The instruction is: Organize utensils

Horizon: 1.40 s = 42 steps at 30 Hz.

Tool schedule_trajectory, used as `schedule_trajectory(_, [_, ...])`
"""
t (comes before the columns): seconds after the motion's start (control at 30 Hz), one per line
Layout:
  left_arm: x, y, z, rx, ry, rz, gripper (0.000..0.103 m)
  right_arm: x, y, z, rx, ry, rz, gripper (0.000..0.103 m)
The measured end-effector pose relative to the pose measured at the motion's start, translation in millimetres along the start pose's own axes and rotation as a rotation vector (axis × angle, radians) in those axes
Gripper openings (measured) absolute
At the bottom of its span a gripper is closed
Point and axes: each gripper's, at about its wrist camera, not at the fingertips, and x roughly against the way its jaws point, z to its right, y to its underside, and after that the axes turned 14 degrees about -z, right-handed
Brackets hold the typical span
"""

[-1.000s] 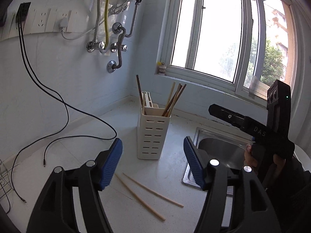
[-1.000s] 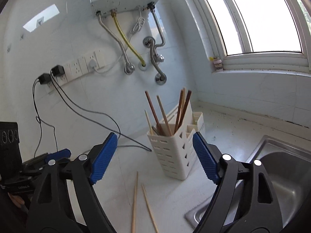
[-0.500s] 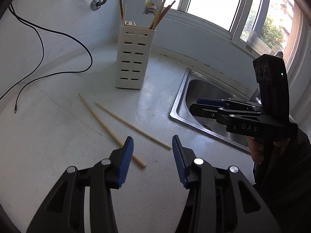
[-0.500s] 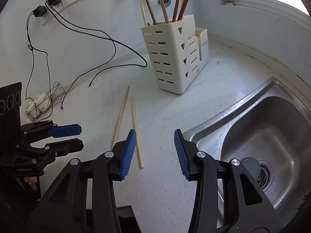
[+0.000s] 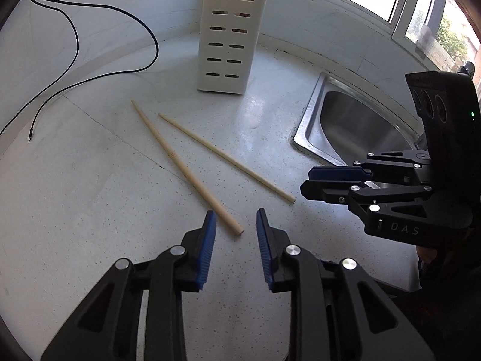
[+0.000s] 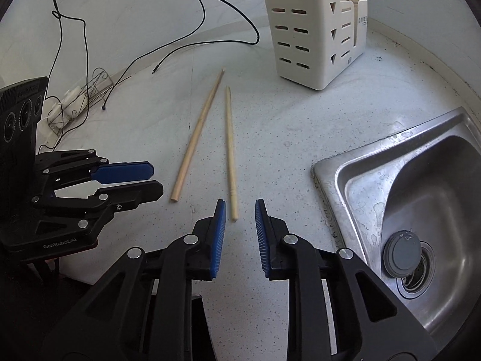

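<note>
Right tool (image 5: 312, 185) reads "DAS"; left tool (image 6: 156, 180) reads "GenRobot.AI".

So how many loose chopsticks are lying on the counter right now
2. One chopstick has its near end just ahead of the left gripper; the other chopstick ends just ahead of the right gripper. More stand in the holder, partly out of frame.

Two loose chopsticks (image 5: 186, 168) (image 5: 225, 158), one white holder (image 5: 225, 45), one sink (image 6: 421, 210), two tongs (image 5: 234, 231) (image 6: 239, 222).

Pale wooden chopsticks (image 5: 186, 171), cream slotted holder (image 5: 230, 42), speckled white counter (image 5: 90, 195).
</note>
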Motion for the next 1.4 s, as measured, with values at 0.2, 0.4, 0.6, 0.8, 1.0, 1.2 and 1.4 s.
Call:
schedule_trajectory(0.2, [-6,-3,0,0.015,0.02,-0.013,0.027,-10,-3,-3,0.029,-0.002,-0.035,0.015])
schedule_trajectory(0.4, [-12,-4,3,0.015,0.027,-0.032,0.021,-17,-4,-6,0.06,0.013,-0.06,0.015])
schedule_trajectory(0.6, [-22,-2,-4,0.068,0.05,-0.077,0.015,-19,-5,-9,0.088,0.017,-0.062,0.014])
schedule_trajectory(0.8, [-20,1,-5,0.083,0.045,-0.066,0.013,-19,-4,-11,0.109,0.032,-0.058,0.014])
schedule_trajectory(1.0, [-22,-1,-4,0.1,0.035,-0.063,0.009,-21,-3,-18,0.13,0.071,-0.054,0.013])
schedule_trajectory(1.2, [-21,0,-3,0.096,0.029,-0.058,0.008,-22,-4,-20,0.147,0.106,-0.047,0.005])
schedule_trajectory(1.4, [-18,1,-9,0.114,-0.026,-0.035,0.006,-18,-3,-13,0.109,0.081,-0.035,0.005])
